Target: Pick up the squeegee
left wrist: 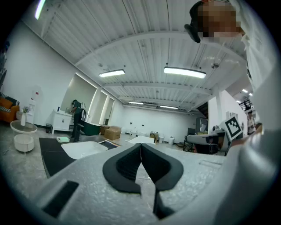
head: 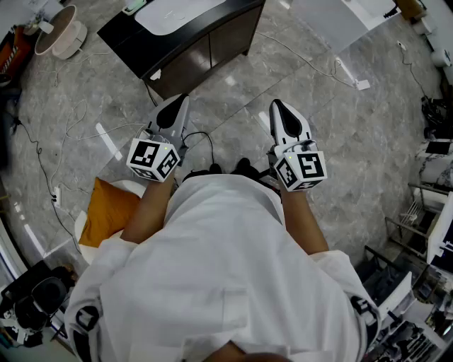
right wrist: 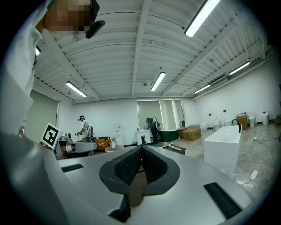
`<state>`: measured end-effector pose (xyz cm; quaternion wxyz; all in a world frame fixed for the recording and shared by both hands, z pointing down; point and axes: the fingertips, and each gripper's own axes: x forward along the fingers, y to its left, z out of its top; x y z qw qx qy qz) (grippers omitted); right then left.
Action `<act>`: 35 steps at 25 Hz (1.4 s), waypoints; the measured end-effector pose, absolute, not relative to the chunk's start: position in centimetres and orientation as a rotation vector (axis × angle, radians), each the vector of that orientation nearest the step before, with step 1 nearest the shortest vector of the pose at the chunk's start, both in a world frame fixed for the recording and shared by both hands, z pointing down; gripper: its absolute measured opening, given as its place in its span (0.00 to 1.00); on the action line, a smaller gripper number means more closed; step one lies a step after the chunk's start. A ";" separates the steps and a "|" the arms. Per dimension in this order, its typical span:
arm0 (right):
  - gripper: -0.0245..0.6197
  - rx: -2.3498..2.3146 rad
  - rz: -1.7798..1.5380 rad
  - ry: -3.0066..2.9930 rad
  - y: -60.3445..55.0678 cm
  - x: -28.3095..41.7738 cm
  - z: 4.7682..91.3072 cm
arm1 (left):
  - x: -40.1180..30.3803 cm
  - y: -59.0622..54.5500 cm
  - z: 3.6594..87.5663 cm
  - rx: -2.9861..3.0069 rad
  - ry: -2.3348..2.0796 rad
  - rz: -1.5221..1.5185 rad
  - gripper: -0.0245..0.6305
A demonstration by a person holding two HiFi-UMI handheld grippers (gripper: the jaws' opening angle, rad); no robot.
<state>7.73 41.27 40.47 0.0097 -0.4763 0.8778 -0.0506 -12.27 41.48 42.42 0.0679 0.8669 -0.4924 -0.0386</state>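
Ahead of both tongs, well apart from them across bare stone floor, stands a dark cabinet point(head: 205, 53) with a white basin point(head: 173, 13) set into its top. In the right gripper view, a slim pale tool lies flat on that top, just above and right of the jaw tips. I take it for the squeegee point(right wrist: 174, 148), though it is too small to be sure. The head view does not show it clearly.

The left tongs point(head: 182, 99) are closed with their pads meeting at the tip, and nothing is between them. The right tongs point(head: 277, 106) are likewise closed and empty. Both point level toward the cabinet, held side by side in front of the person's body.

A squeegee should be light, with a stiff handle and a soft, bendy rubber blade. The handle looks the right place to grip, close to the head so that the tool does not swing. The blade would only fold under the pads. Smooth plastic may slip, so a square grip across the handle seems wise. Because the tool lies flat on a hard top, the jaws would need to open first and straddle the handle from above or from the side.
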 end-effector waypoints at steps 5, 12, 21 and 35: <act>0.06 -1.528 -0.239 2.741 42.9 7.9 41.5 | -11.4 43.0 42.6 2.619 -1.402 -0.067 0.06; 0.06 -1.533 -0.257 2.715 42.5 7.1 41.4 | -12.8 43.0 42.7 2.605 -1.425 -0.063 0.06; 0.06 -1.501 -0.271 2.754 43.1 6.7 41.8 | -11.7 42.2 43.7 2.608 -1.343 -0.104 0.06; 0.06 -1.571 -0.279 2.741 42.1 11.5 42.3 | -3.9 36.8 43.9 2.675 -1.093 -0.093 0.06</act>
